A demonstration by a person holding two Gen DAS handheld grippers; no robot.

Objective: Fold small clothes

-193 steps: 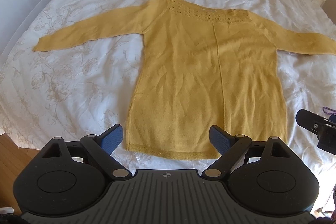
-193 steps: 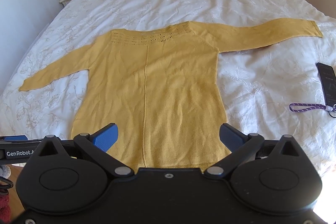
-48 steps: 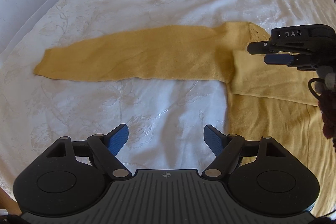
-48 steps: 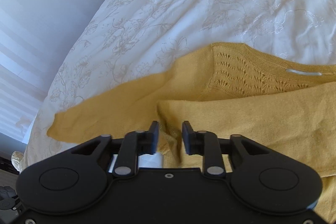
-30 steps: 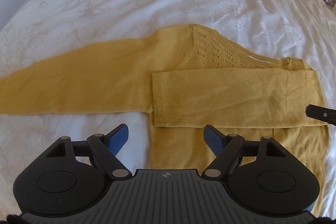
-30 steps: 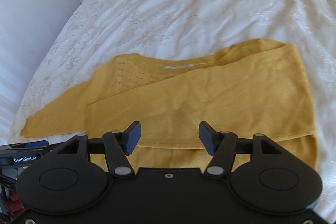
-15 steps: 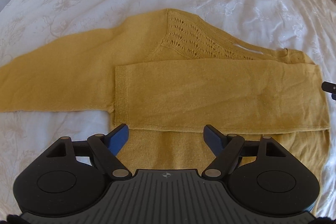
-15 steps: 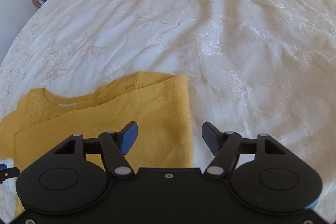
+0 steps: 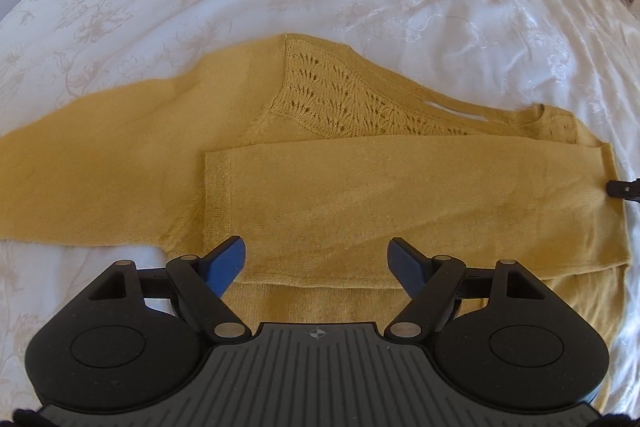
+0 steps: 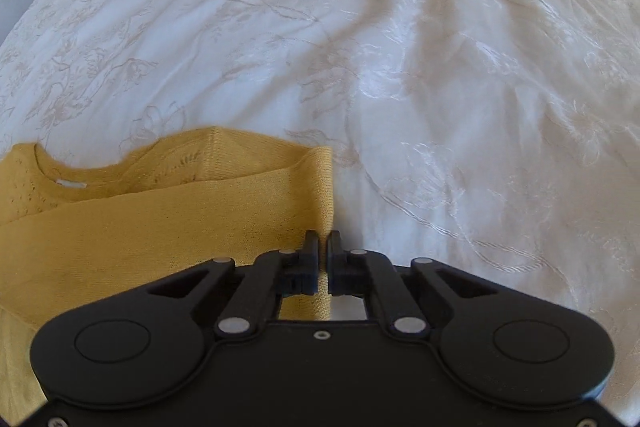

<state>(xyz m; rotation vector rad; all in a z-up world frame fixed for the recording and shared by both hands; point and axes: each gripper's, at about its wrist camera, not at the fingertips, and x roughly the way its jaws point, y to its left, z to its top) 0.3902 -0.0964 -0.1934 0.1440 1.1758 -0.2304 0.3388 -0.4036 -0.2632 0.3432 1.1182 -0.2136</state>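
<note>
Sweater [image 9: 400, 203] hem hidden below left gripper [image 9: 316, 259], right gripper [image 10: 324, 247] pinching fold

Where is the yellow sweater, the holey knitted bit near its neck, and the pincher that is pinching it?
yellow sweater [image 9: 400, 195]: left wrist view, folded-over sleeve.
lace yoke [image 9: 332, 99]: left wrist view, openwork middle.
right gripper [image 10: 323, 239]: right wrist view, between fingertips shut on sweater's fold edge.

Ahead of the right gripper's fingers [image 10: 334, 255] the white bed [image 10: 400, 47] lies open and bare. Flat yellow sweater [image 9: 360, 195] fills the space before the left fingers [image 9: 228, 259], nothing upright.
</note>
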